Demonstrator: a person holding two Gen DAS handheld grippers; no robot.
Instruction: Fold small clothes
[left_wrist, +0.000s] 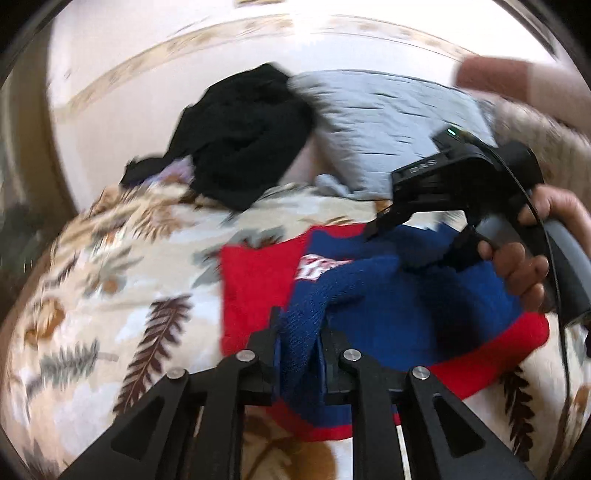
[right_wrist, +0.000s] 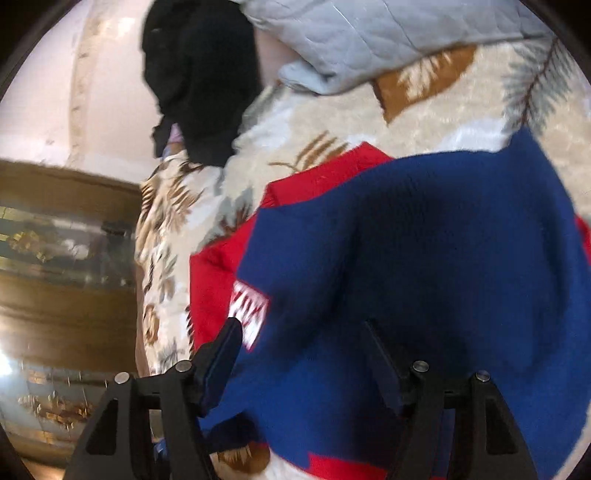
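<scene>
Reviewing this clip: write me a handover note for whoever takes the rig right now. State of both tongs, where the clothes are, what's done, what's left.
Left tongs: shut on a blue knit fold of the red-and-blue sweater, lifted off the bed.
Right tongs: fingers apart over the blue knit, nothing clearly pinched; the view is blurred.
Sweater: on the leaf-print blanket, part folded, with blue over red.
Black garment: crumpled further back, beside the grey quilted piece, untouched.
Done: first fold begun.
Left: lay the held fold flat, finish the sweater, then likely the black garment.
</scene>
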